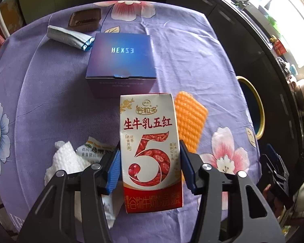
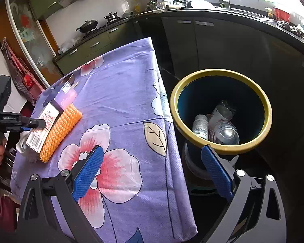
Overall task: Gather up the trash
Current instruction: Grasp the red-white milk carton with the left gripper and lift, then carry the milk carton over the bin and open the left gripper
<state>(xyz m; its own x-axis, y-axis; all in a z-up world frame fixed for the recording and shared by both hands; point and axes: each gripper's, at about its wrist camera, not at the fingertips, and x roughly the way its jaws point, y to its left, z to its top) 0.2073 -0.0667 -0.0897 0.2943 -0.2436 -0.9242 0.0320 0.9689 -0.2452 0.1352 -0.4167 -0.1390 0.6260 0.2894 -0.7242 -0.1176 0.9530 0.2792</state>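
- Two claws are in view, and the risks below run from the largest item to the smallest.
- Worktop [image 1: 192, 50]: the purple floral cloth hangs loose over the edge near the bin; a dragged claw could snag it and pull everything off.
- Bin [image 2: 257, 105]: it stands on the floor just beside the worktop, with bottles already inside. A release short of the yellow rim would likely drop trash on the floor.
- Blue box [image 1: 121, 58]: it sits close behind the carton; a forward push could shove it.
- Milk carton [image 1: 151, 151]: it is on the worktop between the pads of the left claw [image 1: 150, 166]. The pads sit at its sides, but whether they already pinch it cannot be told. A thin carton may crush or slip.
- Orange foam net [image 1: 190, 119]: it lies touching the carton and could be carried along.
- Right claw [image 2: 152, 172]: spread wide and holding nothing, over the worktop edge.
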